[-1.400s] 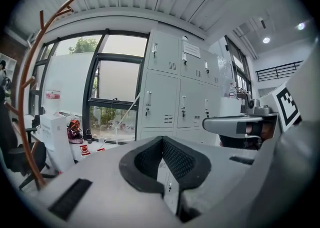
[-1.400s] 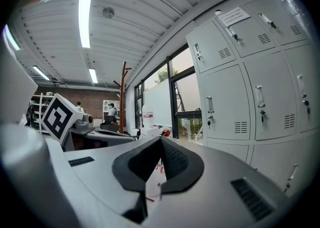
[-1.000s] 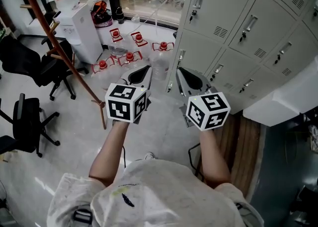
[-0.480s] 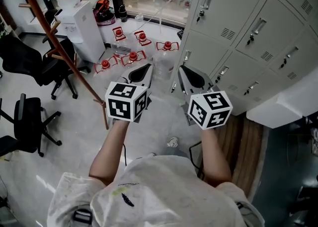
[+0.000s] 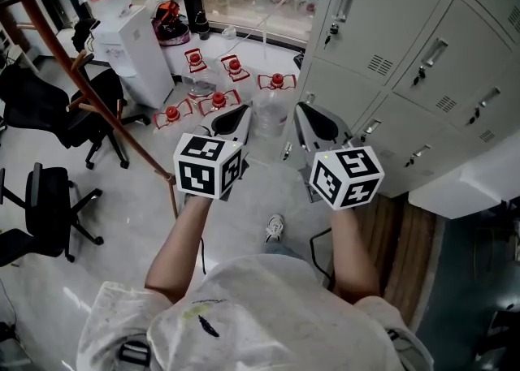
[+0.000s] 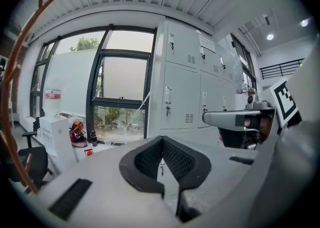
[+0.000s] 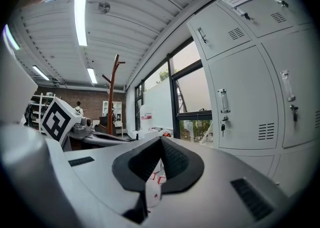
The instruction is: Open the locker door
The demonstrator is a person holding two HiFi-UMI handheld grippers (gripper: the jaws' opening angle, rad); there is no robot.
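A bank of grey lockers (image 5: 390, 45) fills the upper right of the head view, every door closed, each with a clear handle (image 5: 341, 6) and a key under it. My left gripper (image 5: 236, 120) and right gripper (image 5: 312, 121) are held side by side in the air, short of the lockers and touching nothing. Both have their jaws shut and empty. The left gripper view looks past the gripper (image 6: 161, 140) at a locker door (image 6: 177, 97) beside the window. In the right gripper view, the gripper (image 7: 161, 140) has a locker handle (image 7: 224, 101) to its right.
Several water bottles with red caps (image 5: 218, 101) and a large clear jug (image 5: 268, 114) stand on the floor in front of me. A white water dispenser (image 5: 134, 45), a brown coat stand (image 5: 89, 77) and black office chairs (image 5: 49, 110) are at left. A white ledge (image 5: 471, 179) juts out at right.
Both grippers have moved forward with the person toward the lockers and window, still side by side and shut. A shoe now shows on the floor below them.
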